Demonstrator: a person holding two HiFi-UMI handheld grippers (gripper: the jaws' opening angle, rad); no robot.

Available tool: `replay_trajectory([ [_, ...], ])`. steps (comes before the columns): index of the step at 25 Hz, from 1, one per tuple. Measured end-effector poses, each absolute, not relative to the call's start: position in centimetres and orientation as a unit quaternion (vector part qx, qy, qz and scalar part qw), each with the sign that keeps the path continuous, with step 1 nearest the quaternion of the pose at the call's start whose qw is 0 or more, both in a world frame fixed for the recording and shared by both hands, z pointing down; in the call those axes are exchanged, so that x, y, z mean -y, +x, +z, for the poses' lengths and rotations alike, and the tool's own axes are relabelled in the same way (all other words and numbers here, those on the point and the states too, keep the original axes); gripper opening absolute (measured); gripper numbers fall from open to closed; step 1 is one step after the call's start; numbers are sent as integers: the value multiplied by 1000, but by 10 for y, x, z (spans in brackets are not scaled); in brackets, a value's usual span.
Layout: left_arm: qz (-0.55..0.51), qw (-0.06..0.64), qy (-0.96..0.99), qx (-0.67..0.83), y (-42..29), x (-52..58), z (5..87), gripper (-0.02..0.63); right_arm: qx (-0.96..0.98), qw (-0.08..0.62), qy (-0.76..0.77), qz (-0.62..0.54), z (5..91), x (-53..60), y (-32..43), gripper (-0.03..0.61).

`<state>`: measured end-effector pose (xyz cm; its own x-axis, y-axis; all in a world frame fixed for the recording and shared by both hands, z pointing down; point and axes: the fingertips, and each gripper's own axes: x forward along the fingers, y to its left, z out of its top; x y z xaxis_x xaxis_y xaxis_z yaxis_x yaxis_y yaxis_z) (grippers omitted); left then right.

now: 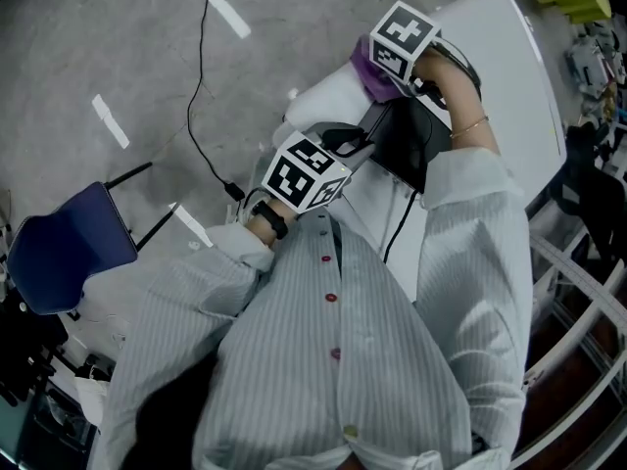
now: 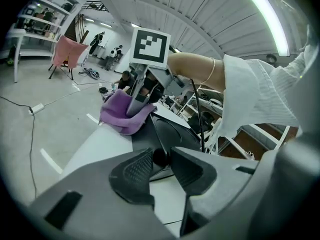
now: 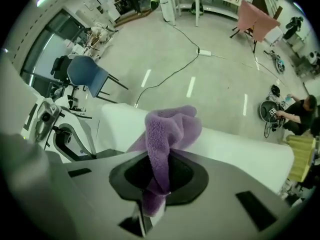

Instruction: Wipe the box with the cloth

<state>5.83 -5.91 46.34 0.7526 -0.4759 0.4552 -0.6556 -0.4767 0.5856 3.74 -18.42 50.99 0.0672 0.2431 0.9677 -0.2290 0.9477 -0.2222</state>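
Observation:
A black box (image 1: 407, 145) lies on the white table (image 1: 500, 57). In the head view my left gripper (image 1: 358, 145) is at the box's near-left edge. Its own view shows the left gripper (image 2: 161, 159) shut on that edge of the box (image 2: 172, 134). My right gripper (image 1: 392, 81) hangs over the far end of the box, shut on a purple fluffy cloth (image 1: 367, 67). In the right gripper view the cloth (image 3: 170, 129) bunches out between the jaws of the gripper (image 3: 160, 176), above the table (image 3: 240, 144). The left gripper view shows the cloth (image 2: 122, 115) resting on the box's far corner.
A blue chair (image 1: 59, 248) stands on the floor to the left, near a black cable (image 1: 201, 86). White metal racking (image 1: 578, 292) runs along the right side. A black cord (image 1: 400, 225) hangs down from the box over the table's near edge.

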Motion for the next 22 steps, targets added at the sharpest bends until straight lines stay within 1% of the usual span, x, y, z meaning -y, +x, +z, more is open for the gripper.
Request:
replay_trajectory([
  [7, 107, 396, 852, 325, 50, 59, 467, 110, 644, 757, -50, 102, 525, 171, 26, 51],
  [17, 93, 409, 850, 319, 57, 60, 465, 110, 659, 737, -148, 0, 516, 145, 25, 49],
  [22, 87, 416, 849, 314, 47, 51, 466, 110, 642, 737, -205, -43, 520, 120, 20, 50],
])
